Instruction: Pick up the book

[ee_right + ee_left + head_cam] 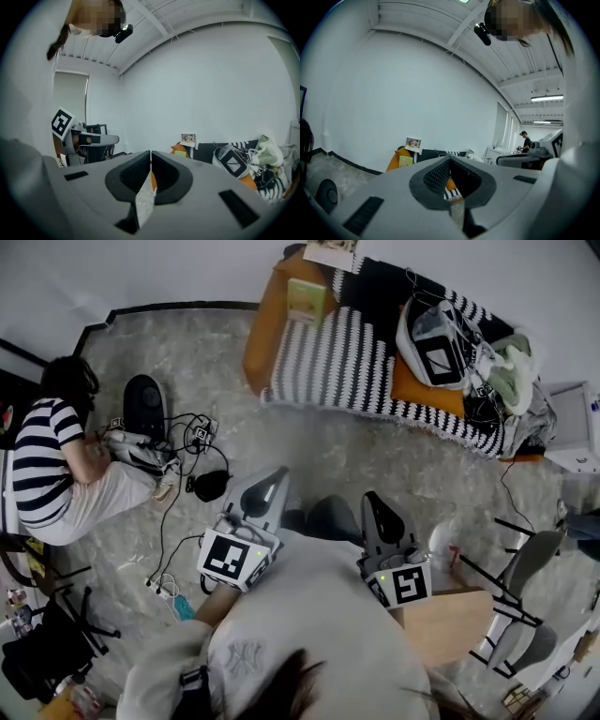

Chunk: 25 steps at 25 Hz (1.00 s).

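Left of centre in the lower half of the head view, our left gripper (270, 486), a grey two-jaw tool with a black-and-white marker cube, points up the frame. Its jaws are pressed together with nothing between them. Well apart from it, across the marbled grey floor (375, 451), the thin pale-green book (307, 298) lies flat at the upper centre. It rests on the orange cushion (267, 334) at the left end of the black-and-white striped sofa (356, 357). Its long axis runs roughly up and down the frame, nearly in line with the way both tools point. Right of centre in the lower half, our right gripper (375, 507) is likewise closed tight and holds nothing. The book sits above the gap between the two tools, a little closer to the left one, so we judge that hand the likelier to reach it. Either tool would need its jaws spread before it could take an edge, and we have the stretch of floor to cross first.
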Available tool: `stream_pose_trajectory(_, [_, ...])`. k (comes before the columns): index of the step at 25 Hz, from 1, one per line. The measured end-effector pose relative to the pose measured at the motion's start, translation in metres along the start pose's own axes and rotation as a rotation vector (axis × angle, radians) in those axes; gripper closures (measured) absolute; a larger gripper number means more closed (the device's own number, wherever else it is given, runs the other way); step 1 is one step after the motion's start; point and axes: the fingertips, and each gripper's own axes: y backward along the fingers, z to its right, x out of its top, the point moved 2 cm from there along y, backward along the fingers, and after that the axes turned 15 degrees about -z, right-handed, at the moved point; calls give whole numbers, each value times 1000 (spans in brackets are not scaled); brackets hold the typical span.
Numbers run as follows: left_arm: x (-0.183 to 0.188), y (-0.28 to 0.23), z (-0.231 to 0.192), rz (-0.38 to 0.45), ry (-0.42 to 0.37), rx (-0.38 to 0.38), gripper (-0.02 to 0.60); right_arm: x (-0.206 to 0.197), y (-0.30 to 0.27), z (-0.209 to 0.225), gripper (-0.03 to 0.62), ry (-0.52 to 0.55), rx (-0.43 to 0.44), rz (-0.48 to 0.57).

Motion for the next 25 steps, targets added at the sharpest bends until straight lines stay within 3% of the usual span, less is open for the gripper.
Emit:
stream_pose_trajectory(10, [6,-23,-29,-27,47,95,572,13,-45,27,568,-1,76,-26])
stream_pose_trajectory(25, [75,-116,-50,45,54,149,572,70,-110,125,568,38,122,10])
